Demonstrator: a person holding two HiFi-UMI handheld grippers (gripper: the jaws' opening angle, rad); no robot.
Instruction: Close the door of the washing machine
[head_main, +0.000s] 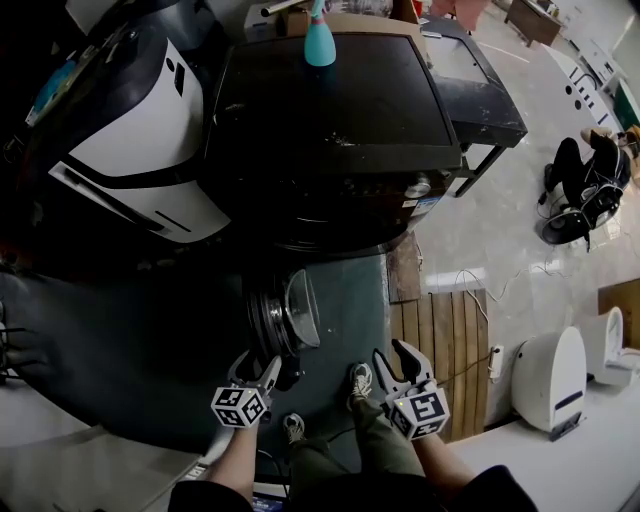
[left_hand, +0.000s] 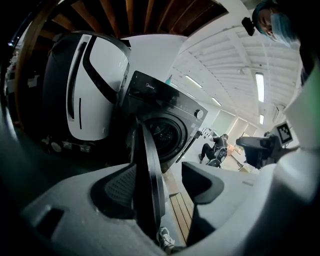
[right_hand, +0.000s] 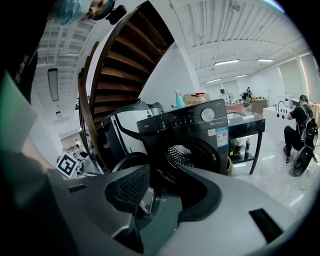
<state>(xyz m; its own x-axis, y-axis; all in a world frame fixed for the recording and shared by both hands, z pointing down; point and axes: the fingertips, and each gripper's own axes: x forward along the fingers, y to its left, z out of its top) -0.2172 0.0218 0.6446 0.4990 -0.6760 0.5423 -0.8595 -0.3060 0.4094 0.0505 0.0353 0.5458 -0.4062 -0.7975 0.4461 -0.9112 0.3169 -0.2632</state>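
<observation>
We are looking at the dark grey front-loading washing machine (head_main: 330, 120). Its round, dark-rimmed glass door (head_main: 295, 315) is standing wide open, swung out from the front towards us, so the perforated steel drum (right_hand: 182, 152) is showing in the right gripper view.

The left gripper (head_main: 258, 365) is sitting at the door's free edge. In the left gripper view the door's rim is standing edge-on between the jaws, close against the left textured pad (left_hand: 117, 187) and clearly apart from the right pad (left_hand: 202, 180). So we are calling the left tongs released, straddling the rim and not clamping it. The right gripper (head_main: 390, 352) is hanging just beside the door on its other side. Its tongs are also released, with nothing between them, only the machine front seen further off.

Step in hand, as we are reading it: lining up on the door edge, with the swing not yet started and the door nowhere near the latch. Next move, we are guessing: either nip the rim or just lean the left pad on its outer face, then sweep the door round its hinge towards the drum opening, finishing with a firm push so it clicks.

Also in shot: a white-and-black rounded appliance (head_main: 140, 130) just left of the machine and a teal bottle (head_main: 320, 40) standing on the machine's top.
</observation>
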